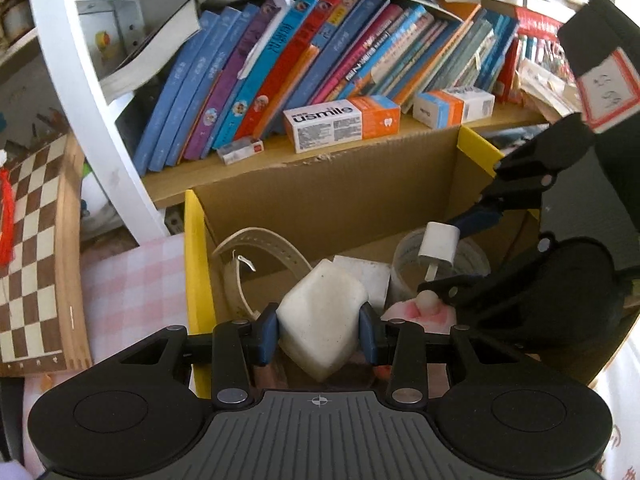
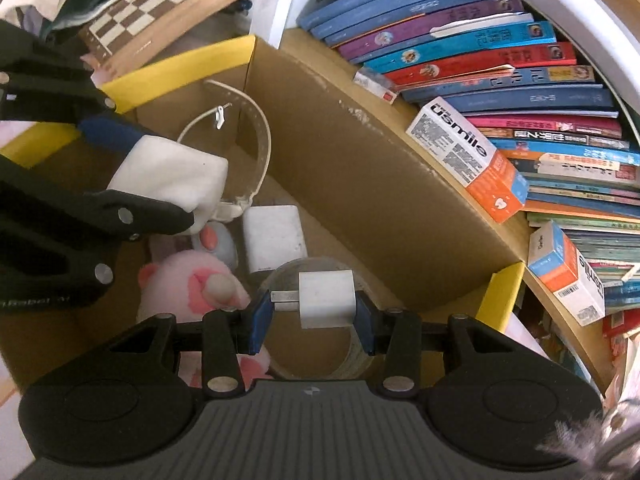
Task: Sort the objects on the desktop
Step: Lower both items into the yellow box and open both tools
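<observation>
An open cardboard box (image 1: 328, 200) with yellow flaps sits in front of a bookshelf. My left gripper (image 1: 320, 332) is shut on a white blocky object (image 1: 324, 320) just above the box's inside. My right gripper (image 2: 316, 316) is shut on a small white charger plug (image 2: 326, 300), over a clear tape roll (image 2: 352, 344) in the box (image 2: 360, 200). In the right wrist view the left gripper (image 2: 152, 172) enters from the left with the white object (image 2: 172, 172). Inside lie a white strap (image 2: 256, 140), a white charger block (image 2: 272, 240) and a pink plush toy (image 2: 180, 284).
Behind the box, leaning books (image 1: 304, 64) fill the shelf, with usmile cartons (image 1: 340, 122) and a small red-and-white pack (image 1: 240, 150) in front of them. A chessboard (image 1: 32, 248) leans at left beside a pink checked cloth (image 1: 132, 292). A white frame post (image 1: 80, 92) stands near the box corner.
</observation>
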The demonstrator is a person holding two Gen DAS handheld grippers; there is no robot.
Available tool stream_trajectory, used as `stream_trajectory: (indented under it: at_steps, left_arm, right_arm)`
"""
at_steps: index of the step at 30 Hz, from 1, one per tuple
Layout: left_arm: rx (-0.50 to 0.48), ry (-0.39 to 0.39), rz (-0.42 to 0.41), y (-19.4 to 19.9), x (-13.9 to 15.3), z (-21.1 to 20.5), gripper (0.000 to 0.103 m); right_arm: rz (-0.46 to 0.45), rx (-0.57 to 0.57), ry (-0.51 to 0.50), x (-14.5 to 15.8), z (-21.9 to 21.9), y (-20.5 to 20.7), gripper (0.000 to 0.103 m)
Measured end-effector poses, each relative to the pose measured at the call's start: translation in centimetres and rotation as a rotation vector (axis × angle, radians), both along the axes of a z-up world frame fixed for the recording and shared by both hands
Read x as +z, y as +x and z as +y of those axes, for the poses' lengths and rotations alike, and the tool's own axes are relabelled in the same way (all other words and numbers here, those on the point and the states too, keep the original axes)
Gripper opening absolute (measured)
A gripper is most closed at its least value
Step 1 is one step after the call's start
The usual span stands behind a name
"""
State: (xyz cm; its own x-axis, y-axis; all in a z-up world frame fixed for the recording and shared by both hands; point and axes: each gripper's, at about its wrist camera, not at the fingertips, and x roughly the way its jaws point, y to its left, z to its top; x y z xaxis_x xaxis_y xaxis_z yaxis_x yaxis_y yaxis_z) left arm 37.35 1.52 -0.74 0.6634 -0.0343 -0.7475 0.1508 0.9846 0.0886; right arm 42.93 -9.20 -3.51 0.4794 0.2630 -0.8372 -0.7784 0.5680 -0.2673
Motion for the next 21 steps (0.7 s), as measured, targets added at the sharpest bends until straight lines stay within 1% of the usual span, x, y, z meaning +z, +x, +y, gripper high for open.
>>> stream_trajectory:
  at_steps: [3, 9, 12, 14, 19, 21]
  left_arm:
    - [-0.007, 0.028, 0.006, 0.35, -0.10, -0.21, 0.039]
    - [-0.021, 0.076, 0.011, 0.62, -0.45, -0.58, 0.039]
    - [-0.027, 0.103, 0.012, 0.62, -0.64, -0.83, 0.040]
    - [-0.025, 0.101, 0.014, 0.64, -0.59, -0.81, 0.044]
    - [-0.023, 0.091, 0.010, 0.35, -0.57, -0.74, 0.047]
    - [-0.013, 0.101, -0.005, -0.02, -0.45, -0.83, 0.050]
  right_arm:
    - [0.012, 0.020, -0.036, -0.56, 0.42, 0.42, 0.041]
    - [0.037, 0.029, -0.046, -0.80, 0.46, 0.70, 0.041]
    - [0.035, 0.027, -0.042, -0.79, 0.40, 0.67, 0.041]
    - [0.031, 0.025, -0.039, -0.72, 0.40, 0.60, 0.042]
    - [0.023, 0.014, -0.022, -0.43, 0.20, 0.52, 0.044]
    - [0.023, 0.004, -0.009, -0.25, 0.01, 0.54, 0.049]
